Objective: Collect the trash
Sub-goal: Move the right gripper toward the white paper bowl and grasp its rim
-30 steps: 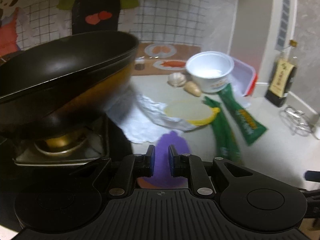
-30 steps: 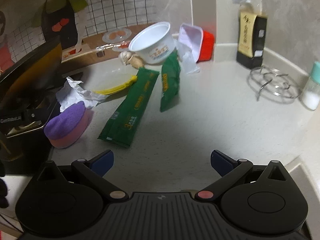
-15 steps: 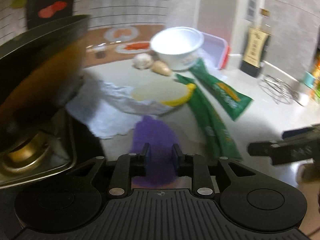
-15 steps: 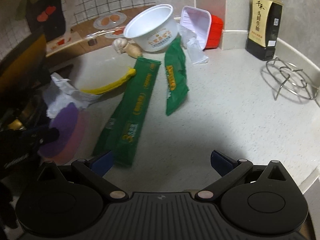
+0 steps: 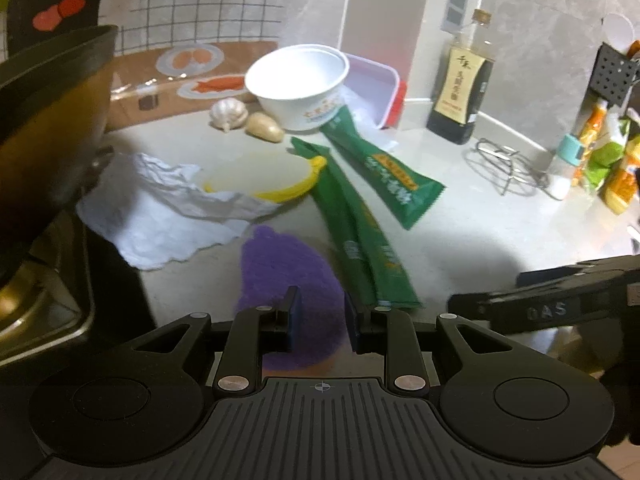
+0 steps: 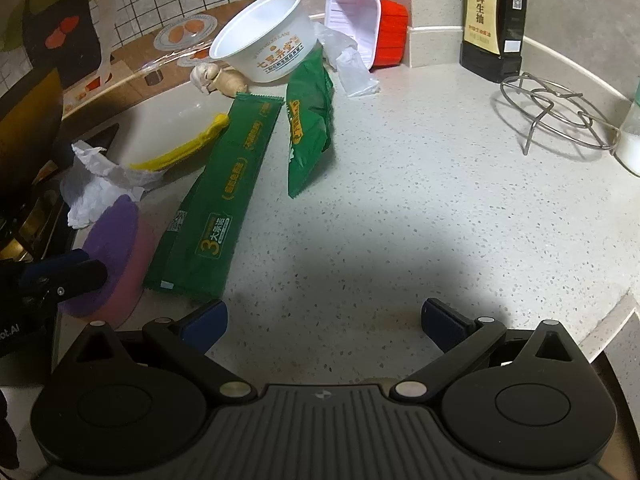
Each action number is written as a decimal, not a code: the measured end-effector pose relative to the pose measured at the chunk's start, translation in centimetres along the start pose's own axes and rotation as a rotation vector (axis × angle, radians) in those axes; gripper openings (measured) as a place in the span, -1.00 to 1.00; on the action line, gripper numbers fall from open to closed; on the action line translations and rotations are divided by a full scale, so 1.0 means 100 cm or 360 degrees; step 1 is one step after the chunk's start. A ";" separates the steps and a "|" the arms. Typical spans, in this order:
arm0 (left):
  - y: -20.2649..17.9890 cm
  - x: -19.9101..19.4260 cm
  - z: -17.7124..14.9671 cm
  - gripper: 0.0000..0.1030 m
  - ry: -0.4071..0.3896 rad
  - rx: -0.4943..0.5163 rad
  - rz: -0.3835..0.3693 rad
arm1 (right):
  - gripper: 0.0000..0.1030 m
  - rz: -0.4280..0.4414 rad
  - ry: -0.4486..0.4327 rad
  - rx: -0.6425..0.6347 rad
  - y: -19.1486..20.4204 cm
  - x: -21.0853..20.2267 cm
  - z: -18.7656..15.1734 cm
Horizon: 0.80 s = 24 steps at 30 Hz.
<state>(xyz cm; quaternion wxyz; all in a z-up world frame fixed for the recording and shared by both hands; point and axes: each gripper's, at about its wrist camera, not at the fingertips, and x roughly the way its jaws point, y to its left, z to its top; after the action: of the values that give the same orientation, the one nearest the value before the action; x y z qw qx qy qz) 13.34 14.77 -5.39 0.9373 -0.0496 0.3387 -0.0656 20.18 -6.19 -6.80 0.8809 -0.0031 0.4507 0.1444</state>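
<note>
Trash lies across the speckled counter: a long green wrapper [image 5: 360, 248] [image 6: 224, 200], a shorter green wrapper [image 5: 384, 172] [image 6: 310, 120], an empty white cup [image 5: 300, 84] [image 6: 264, 44], crumpled white paper [image 5: 160, 208] [image 6: 96, 184], a yellow-rimmed lid [image 5: 256, 176] and a red tray [image 6: 360, 20] on its side. My left gripper [image 5: 320, 312] stands partly open just over a purple sponge [image 5: 280, 264] [image 6: 116, 240], its pads apart from it. My right gripper [image 6: 324, 316] is wide open above bare counter, right of the long wrapper's near end.
A black wok [image 5: 48, 120] on the stove fills the left. Garlic [image 5: 229, 112] and ginger [image 5: 264, 126] sit by the cup. A soy sauce bottle [image 6: 494, 20] and a wire trivet [image 6: 560, 112] stand at the back right; packets and a shaker [image 5: 564, 168] beyond.
My left gripper's jaws have widened and it has swung right and tipped down over the sponge. The right gripper has come lower and closer to the wrappers and now shows in the left view.
</note>
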 end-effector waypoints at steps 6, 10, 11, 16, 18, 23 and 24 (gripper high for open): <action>0.003 -0.007 0.001 -0.49 0.0006 -0.0138 -0.0049 | 1.00 -0.0075 0.0015 0.0148 -0.009 0.002 0.006; 0.010 -0.020 0.008 -0.49 0.0007 -0.0293 -0.0066 | 0.83 0.0064 0.0097 -0.0003 -0.005 0.006 0.017; 0.012 -0.024 0.010 -0.49 0.0008 -0.0327 -0.0063 | 0.72 0.0127 0.0105 -0.0016 -0.004 0.006 0.023; 0.017 -0.038 0.012 -0.50 -0.0006 -0.0382 -0.0064 | 0.72 0.0148 -0.0181 -0.0049 0.007 -0.002 0.099; 0.022 -0.042 0.012 -0.50 -0.0010 -0.0410 -0.0078 | 0.72 0.0114 -0.0283 -0.0042 0.016 0.003 0.144; 0.029 -0.051 0.006 -0.50 -0.0009 -0.0424 -0.0070 | 0.64 0.0019 -0.0297 0.0115 0.038 0.062 0.233; 0.031 -0.053 0.004 -0.50 -0.0007 -0.0430 -0.0063 | 0.61 -0.0028 -0.0278 0.0136 0.042 0.080 0.247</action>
<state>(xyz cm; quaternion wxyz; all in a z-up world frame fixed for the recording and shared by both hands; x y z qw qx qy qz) 9.81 18.71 -2.20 0.9213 -0.1822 0.3414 -0.0379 43.08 3.24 2.00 0.9174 0.0430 0.3780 0.1171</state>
